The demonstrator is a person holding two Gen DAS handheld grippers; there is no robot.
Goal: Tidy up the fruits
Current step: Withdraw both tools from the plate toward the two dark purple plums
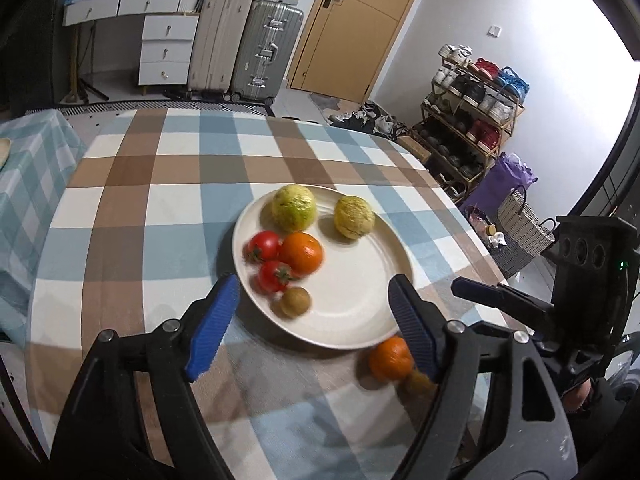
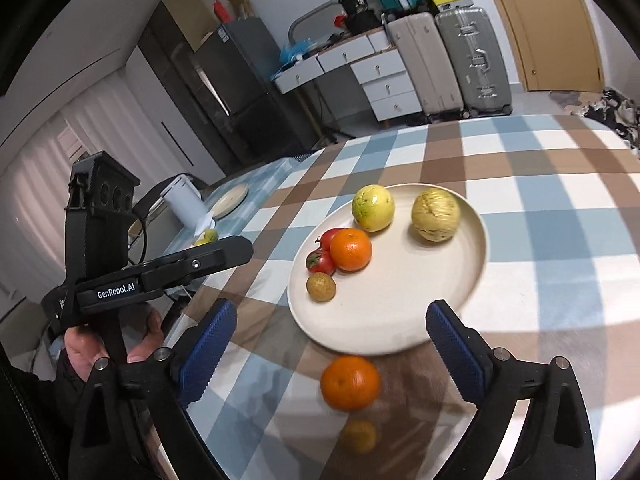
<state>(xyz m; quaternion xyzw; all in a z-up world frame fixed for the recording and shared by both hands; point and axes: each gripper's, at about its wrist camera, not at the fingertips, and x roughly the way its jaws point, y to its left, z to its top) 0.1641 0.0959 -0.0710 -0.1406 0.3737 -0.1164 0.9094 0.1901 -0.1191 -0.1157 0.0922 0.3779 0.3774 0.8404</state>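
- Sitting at far left of the right wrist view: the left hand-held gripper (image 2: pixel 224 254), gripped from below by a person's hand (image 2: pixel 112 344), side-on there, so jaw gap not readable from that view.
- Showing in the left wrist view with blue pads (image 1: pixel 212 328) spread wide, nothing between them, hovering over the near rim of the plate (image 1: pixel 360 280).
- Resting on the checked surface (image 2: pixel 540 220): the cream plate, carrying two red tomatoes (image 2: pixel 320 261) touching an orange (image 2: pixel 351 249), a small brown fruit (image 2: pixel 321 287) just beside them, and two yellow-green fruits (image 2: pixel 373 208) near the far rim.
- Lying off the plate, just beside its near edge: a second orange (image 2: pixel 350 383), with another small brownish fruit (image 2: pixel 360 436), blurred, near it.
- Standing wide apart over that loose orange: the right hand-held gripper (image 2: pixel 332 344), pads touching nothing.
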